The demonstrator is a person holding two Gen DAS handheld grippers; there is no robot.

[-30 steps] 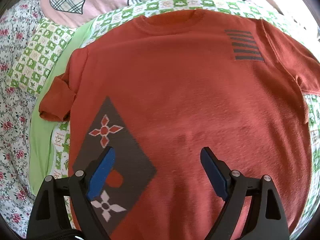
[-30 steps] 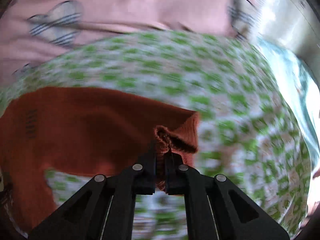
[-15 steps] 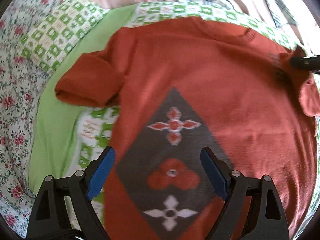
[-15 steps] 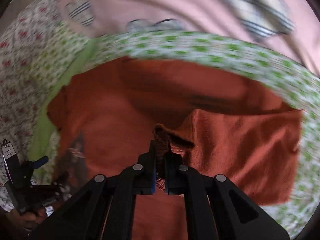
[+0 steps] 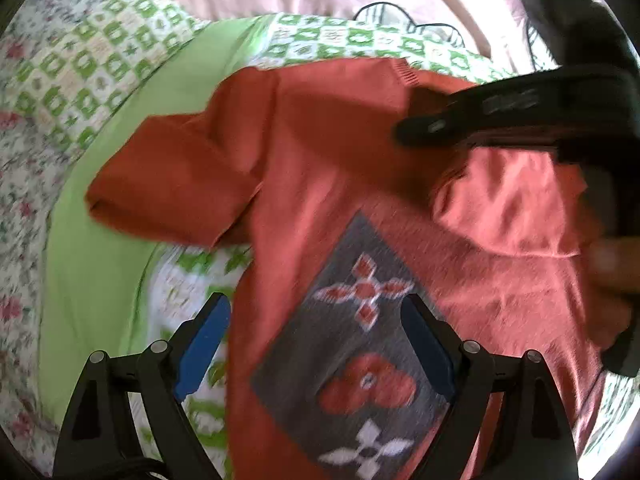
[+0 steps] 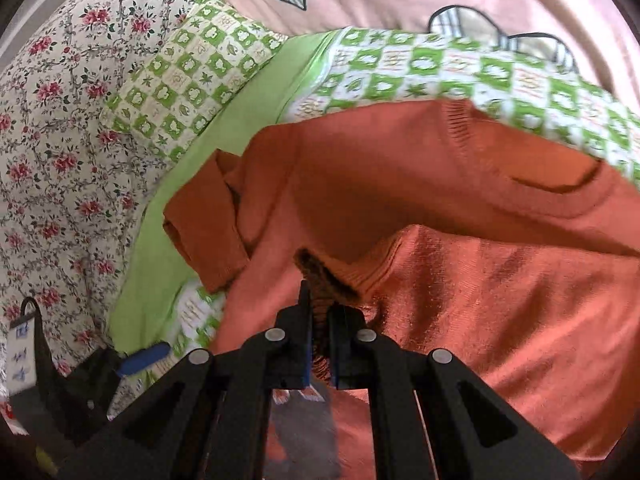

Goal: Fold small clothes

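Right tongs (image 6: 319,344), jaws just easing apart, pinch the rust sweater's (image 6: 500,300) sleeve cuff (image 6: 320,276); left tongs (image 5: 316,340) hover released.

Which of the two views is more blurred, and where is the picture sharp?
Left wrist view: motion blur smears the sweater and the right gripper crossing it; the left gripper stays sharp. Right wrist view: mostly crisp, floral sheet clear; fisheye bends the edges.
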